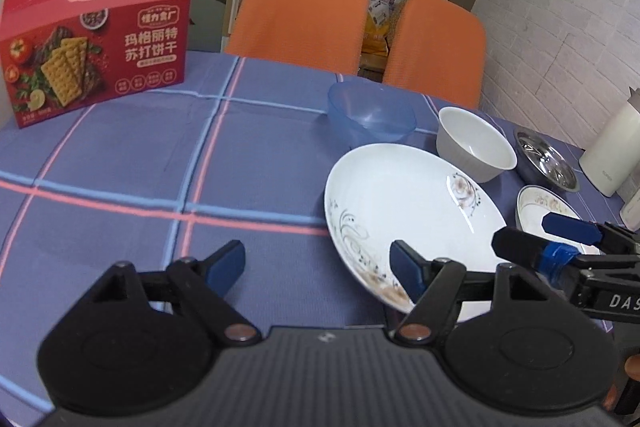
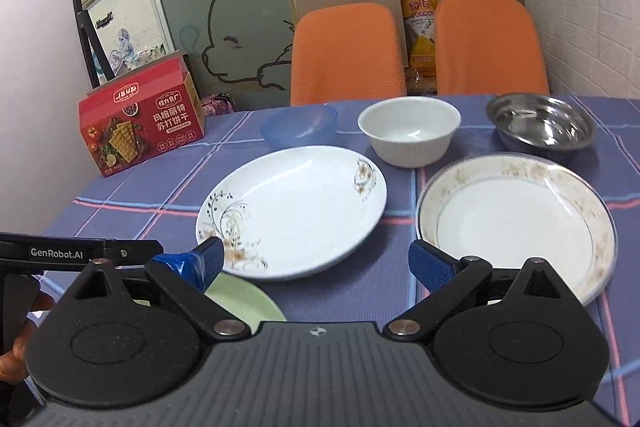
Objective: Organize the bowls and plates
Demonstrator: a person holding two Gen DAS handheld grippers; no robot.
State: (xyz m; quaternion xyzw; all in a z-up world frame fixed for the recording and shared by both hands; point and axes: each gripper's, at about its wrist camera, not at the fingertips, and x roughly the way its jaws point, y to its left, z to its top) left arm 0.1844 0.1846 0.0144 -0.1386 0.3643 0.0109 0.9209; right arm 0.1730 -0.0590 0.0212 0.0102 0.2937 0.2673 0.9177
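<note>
A large white plate with a floral print (image 1: pixel 400 203) (image 2: pixel 296 211) lies on the checked cloth. My left gripper (image 1: pixel 316 267) is open and empty just in front of it, its right finger over the near rim. The right gripper (image 2: pixel 318 265) (image 1: pixel 536 233) is open and empty between this plate and a gold-patterned plate (image 2: pixel 516 223) (image 1: pixel 540 207). A pale green plate (image 2: pixel 240 299) shows under its taped left finger. Behind stand a blue plastic bowl (image 2: pixel 300 127) (image 1: pixel 372 115), a white bowl (image 2: pixel 408 135) (image 1: pixel 476 143) and a steel bowl (image 2: pixel 540 127) (image 1: pixel 546 163).
A red cracker box (image 1: pixel 96 43) (image 2: pixel 140 131) stands at the table's far left. Two orange chairs (image 2: pixel 348 55) sit behind the far edge. A white jug (image 1: pixel 612 147) is at the far right by the brick wall. A hand (image 2: pixel 16 351) shows at the lower left.
</note>
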